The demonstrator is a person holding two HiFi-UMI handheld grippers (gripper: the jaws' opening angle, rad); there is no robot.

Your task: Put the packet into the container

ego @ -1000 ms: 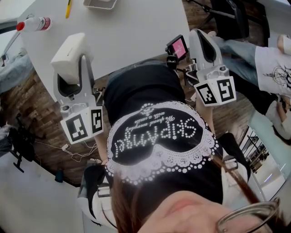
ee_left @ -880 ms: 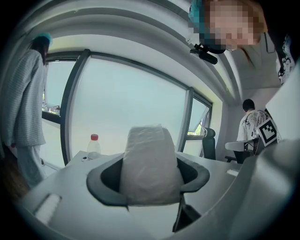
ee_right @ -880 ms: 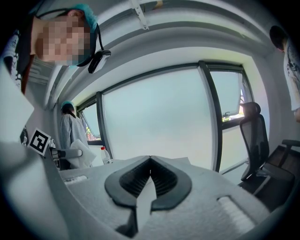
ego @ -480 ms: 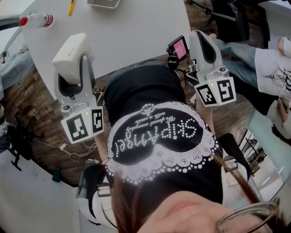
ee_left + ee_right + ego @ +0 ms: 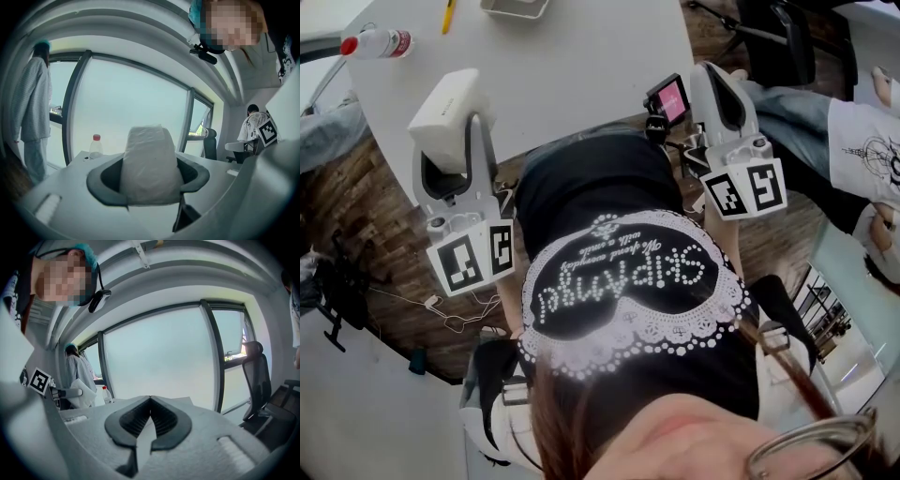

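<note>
While left claw (image 5: pixel 149 182) grips packet (image 5: pixel 149 159), container (image 5: pixel 514 8) well apart

A white table (image 5: pixel 581 66) stretches away at 12 o'clock from the person, over a wood floor (image 5: pixel 384 216). 3 things rest on it: a clear bottle (image 5: pixel 375 42) with a red cap at 10 o'clock, a yellow pen (image 5: pixel 448 14) at 11, and a shallow grey container (image 5: pixel 514 7) near 12, partly out of view.
</note>
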